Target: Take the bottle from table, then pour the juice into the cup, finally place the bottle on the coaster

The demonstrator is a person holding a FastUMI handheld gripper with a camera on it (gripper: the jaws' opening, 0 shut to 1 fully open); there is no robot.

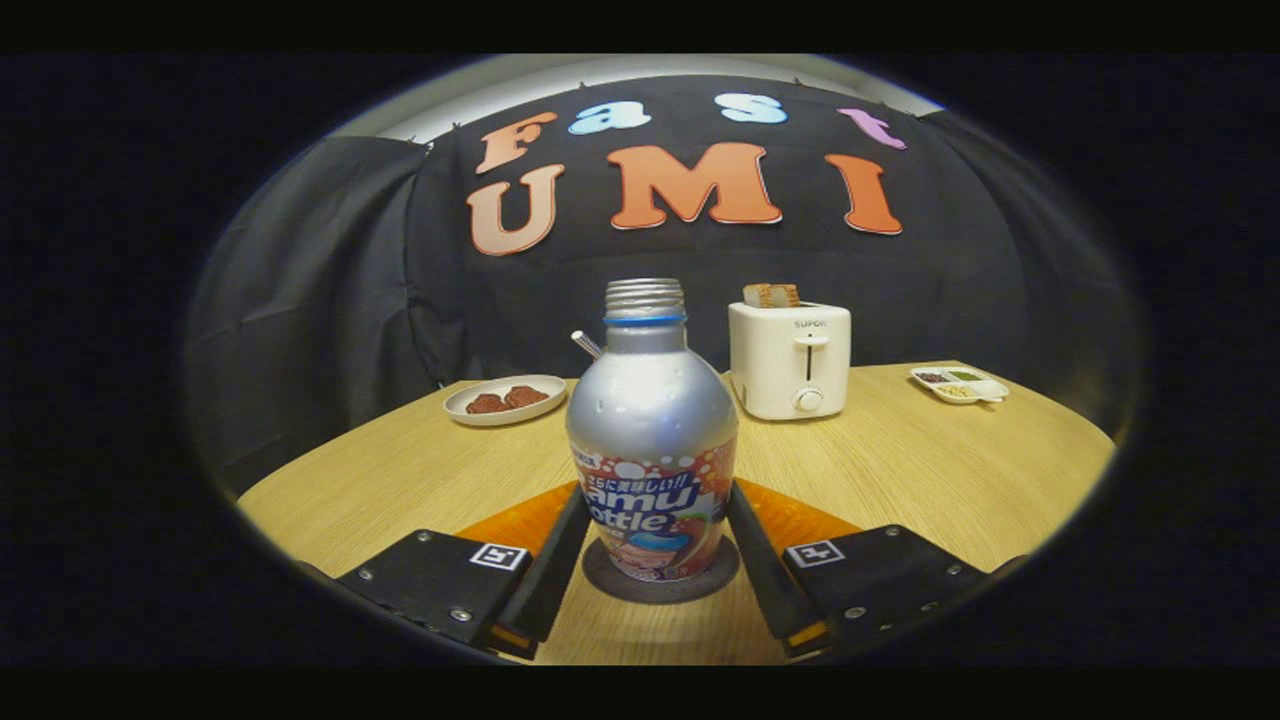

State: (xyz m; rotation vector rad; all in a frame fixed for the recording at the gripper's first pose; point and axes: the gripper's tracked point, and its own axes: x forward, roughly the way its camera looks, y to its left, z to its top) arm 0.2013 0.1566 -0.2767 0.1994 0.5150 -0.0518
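Observation:
A silver bottle [652, 410] with a colourful label and a bare threaded neck stands upright on a dark round coaster [662, 588]. It sits between the fingers of my gripper [660, 495], and both fingertips rest against its lower sides, so the gripper is shut on it. An orange mat [510, 527] shows on both sides of the bottle, just beyond the fingers. A thin metal rod [586, 344] sticks out from behind the bottle's left shoulder; what it belongs to is hidden.
Beyond the bottle a white toaster [790, 360] holds a slice of bread. A white plate [506, 399] with brown pieces lies at the back left. At the back right is a small divided dish [958, 384]. All stand on the light wooden table [920, 470].

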